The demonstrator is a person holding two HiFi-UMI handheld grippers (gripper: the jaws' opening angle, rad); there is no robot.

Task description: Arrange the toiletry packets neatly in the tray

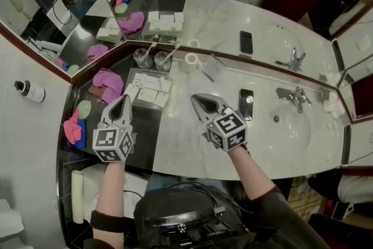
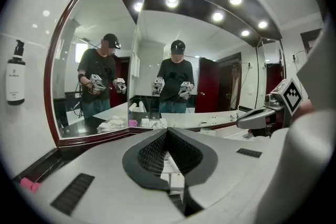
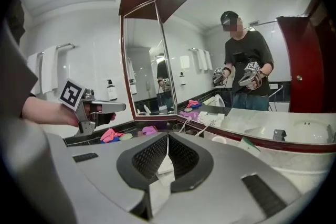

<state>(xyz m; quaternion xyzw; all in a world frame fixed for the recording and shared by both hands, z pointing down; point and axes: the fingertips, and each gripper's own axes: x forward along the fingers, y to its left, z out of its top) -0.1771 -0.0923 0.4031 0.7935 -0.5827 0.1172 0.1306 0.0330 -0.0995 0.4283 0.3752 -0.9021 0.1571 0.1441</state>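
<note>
Far left of the dark tray (image 1: 145,138): crumpled pink cloth (image 1: 108,83), not part of the job.

Left tool (image 1: 123,100): jaws fully together, nothing between them. It hovers over the tray just left of the stack, tip pointing at it and apart from it.

Toiletry packets (image 1: 149,89): white flat pieces in a loose cluster at the back of the tray, some overlapping, edges not squared. Two glasses (image 1: 143,58) stand just behind them.

Handling, my read: light, thin, probably card or foil. They should slide easily on the glossy tray and could fan out or flip if pinched off-centre. Best hold is across the short edges of a single packet, a shallow bite from above. Alternatively nudge the long sides with closed tips to square the rows. Go light on pressure, since thin packs would crease. Watch the glasses when reaching to the back row.

Right tool (image 1: 197,100): jaws closed to a hairline, empty. It sits over the pale surface (image 1: 192,151) just right of the tray, clear of the packets.

Further right: phone (image 1: 246,103) lying flat, then the basin (image 1: 300,134). Neither is in the way.
</note>
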